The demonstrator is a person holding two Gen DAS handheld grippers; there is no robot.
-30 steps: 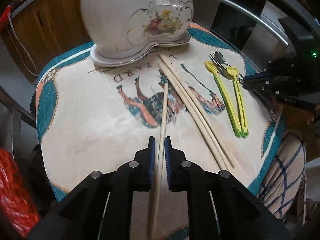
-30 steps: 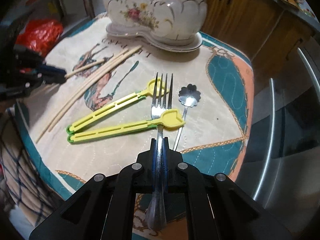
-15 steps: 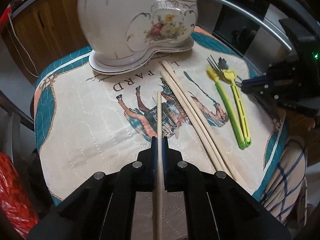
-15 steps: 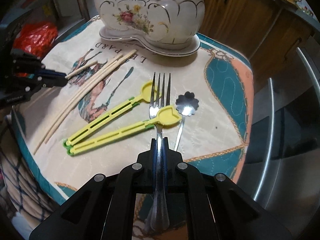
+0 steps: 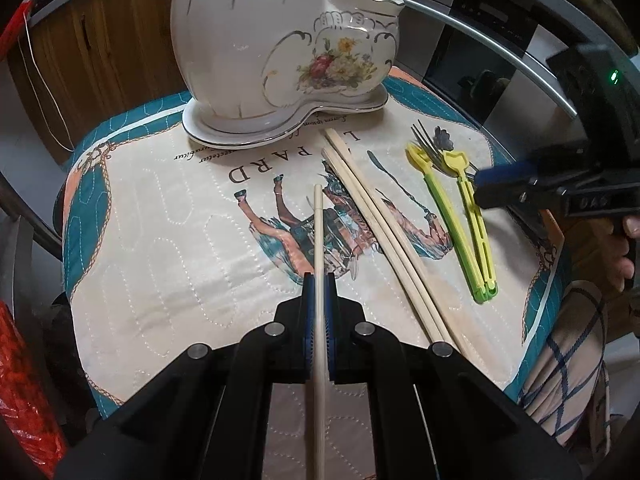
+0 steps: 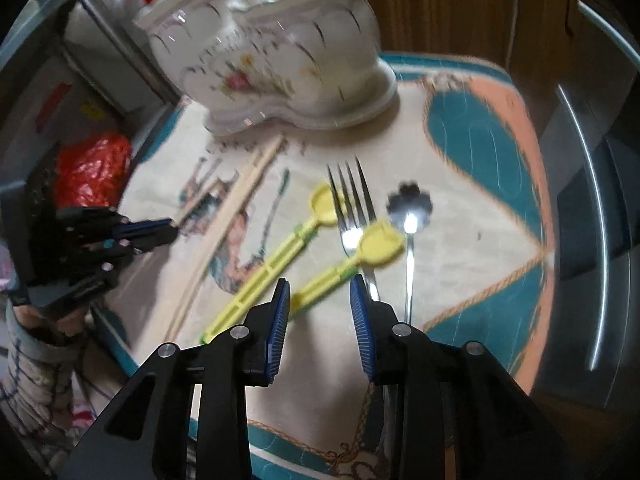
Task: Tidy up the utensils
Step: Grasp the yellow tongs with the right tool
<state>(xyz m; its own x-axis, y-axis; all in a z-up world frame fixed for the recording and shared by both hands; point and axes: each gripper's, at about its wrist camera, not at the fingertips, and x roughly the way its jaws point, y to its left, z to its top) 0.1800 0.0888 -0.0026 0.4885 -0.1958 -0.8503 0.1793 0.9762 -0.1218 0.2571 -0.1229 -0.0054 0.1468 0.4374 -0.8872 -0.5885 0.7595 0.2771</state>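
My left gripper (image 5: pixel 319 280) is shut on a single wooden chopstick (image 5: pixel 318 232), which points toward the white floral ceramic holder (image 5: pixel 276 52) at the back of the mat. Two more chopsticks (image 5: pixel 376 220) lie to its right. My right gripper (image 6: pixel 318 292) is open above the mat. A metal fork (image 6: pixel 352 208) lies on the mat beneath it, between two yellow-green plastic spoons (image 6: pixel 316 232) and beside a flower-shaped spoon (image 6: pixel 410 216). The right wrist view is blurred. The right gripper also shows in the left wrist view (image 5: pixel 496 188).
A quilted mat (image 5: pixel 160 240) with teal and orange border covers the small table. A red plastic bag (image 6: pixel 92 168) sits off the table's left side. Wooden cabinets stand behind the holder. A metal rail (image 5: pixel 500 52) curves at the right. The person's checked sleeve (image 5: pixel 568 360) is at the right edge.
My right gripper has opened and let go of the fork, which now lies on the mat, and it has swung left. My left gripper holds the chopstick and has lifted slightly toward the holder.
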